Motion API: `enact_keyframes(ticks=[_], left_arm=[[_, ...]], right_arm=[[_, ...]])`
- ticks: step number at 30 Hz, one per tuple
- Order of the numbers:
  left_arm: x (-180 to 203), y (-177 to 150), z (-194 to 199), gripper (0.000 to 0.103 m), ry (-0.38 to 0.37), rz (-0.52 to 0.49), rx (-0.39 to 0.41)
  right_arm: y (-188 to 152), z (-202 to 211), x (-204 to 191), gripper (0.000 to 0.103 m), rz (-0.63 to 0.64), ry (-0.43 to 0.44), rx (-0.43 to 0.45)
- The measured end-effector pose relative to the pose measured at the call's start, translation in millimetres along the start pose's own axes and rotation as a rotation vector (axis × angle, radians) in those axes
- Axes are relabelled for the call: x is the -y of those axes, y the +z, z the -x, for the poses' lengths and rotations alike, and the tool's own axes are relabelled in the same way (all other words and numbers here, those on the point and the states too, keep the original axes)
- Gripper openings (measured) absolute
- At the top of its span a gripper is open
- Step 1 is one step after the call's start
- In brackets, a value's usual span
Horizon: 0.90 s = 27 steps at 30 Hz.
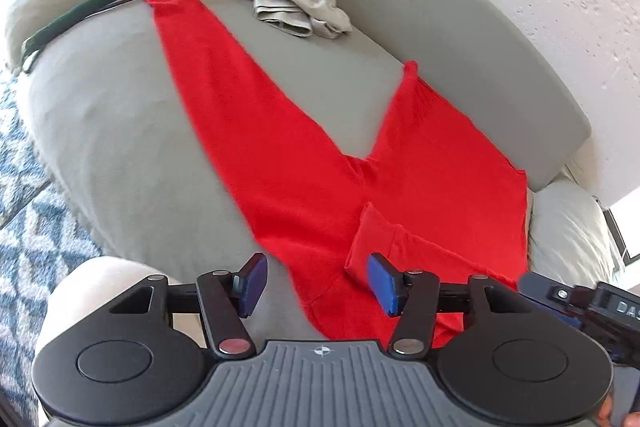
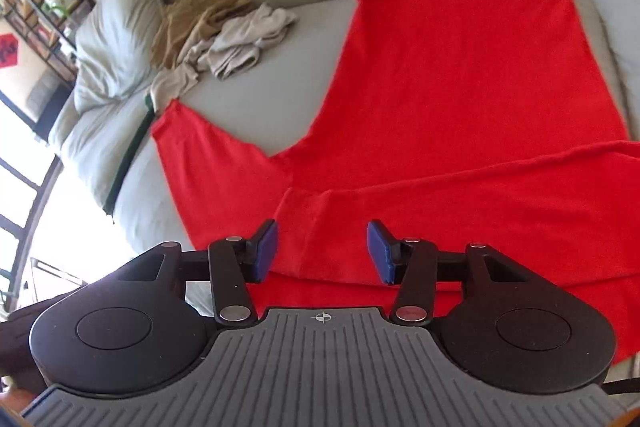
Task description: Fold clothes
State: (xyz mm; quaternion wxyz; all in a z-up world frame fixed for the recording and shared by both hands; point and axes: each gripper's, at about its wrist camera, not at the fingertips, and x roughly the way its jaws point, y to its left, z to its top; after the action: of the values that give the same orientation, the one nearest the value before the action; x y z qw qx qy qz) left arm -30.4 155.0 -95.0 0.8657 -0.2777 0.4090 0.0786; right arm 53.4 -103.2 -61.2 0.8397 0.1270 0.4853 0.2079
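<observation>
Garment, red (image 1: 420,155): lying spread on the grey sofa seat (image 1: 120,131), one sleeve folded across its body. My left gripper (image 1: 318,285) and right gripper (image 2: 322,253) are hovering over it, jaws parted, gripping nothing. Crumpled beige clothes (image 2: 224,35) are sitting beyond.

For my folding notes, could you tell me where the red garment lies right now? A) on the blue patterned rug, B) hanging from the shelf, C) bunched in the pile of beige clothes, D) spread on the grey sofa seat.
D: the red garment lies spread on the grey sofa seat, apart from the beige pile.
</observation>
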Motion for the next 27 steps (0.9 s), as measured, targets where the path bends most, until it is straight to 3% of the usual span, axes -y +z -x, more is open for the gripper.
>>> enact_keyframes(ticks=[6, 9, 11, 17, 20, 21, 24, 27], left_arm=[[27.1, 21.5, -56.6, 0.044, -0.045, -0.115, -0.069], [39.0, 27.4, -82.3, 0.044, -0.004, -0.182, -0.115], [42.7, 28.8, -90.9, 0.036, 0.002, -0.203, -0.134], [53.0, 27.5, -109.0, 0.03, 0.041, -0.271, -0.164], [64.8, 21.2, -103.7, 0.005, 0.049, -0.348, -0.13], [70.5, 18.5, -98.4, 0.001, 0.043, -0.387, -0.102], [91.3, 9.4, -76.0, 0.001, 0.008, -0.51, -0.002], [100.9, 12.2, -54.6, 0.001, -0.054, -0.518, 0.055]], right_arm=[[-11.6, 51.9, 66.9, 0.057, -0.19, -0.013, 0.043], [-26.7, 66.2, 99.5, 0.057, -0.314, -0.021, 0.062], [-35.3, 70.4, 116.6, 0.057, -0.375, -0.011, 0.062], [-46.6, 76.4, 142.7, 0.057, -0.44, -0.016, 0.075], [-47.5, 77.2, 149.9, 0.057, -0.463, -0.012, 0.083], [-47.8, 77.5, 152.1, 0.057, -0.47, -0.013, 0.086], [-49.7, 77.9, 160.1, 0.058, -0.493, -0.043, 0.09], [-52.5, 78.1, 169.9, 0.058, -0.524, -0.078, 0.09]])
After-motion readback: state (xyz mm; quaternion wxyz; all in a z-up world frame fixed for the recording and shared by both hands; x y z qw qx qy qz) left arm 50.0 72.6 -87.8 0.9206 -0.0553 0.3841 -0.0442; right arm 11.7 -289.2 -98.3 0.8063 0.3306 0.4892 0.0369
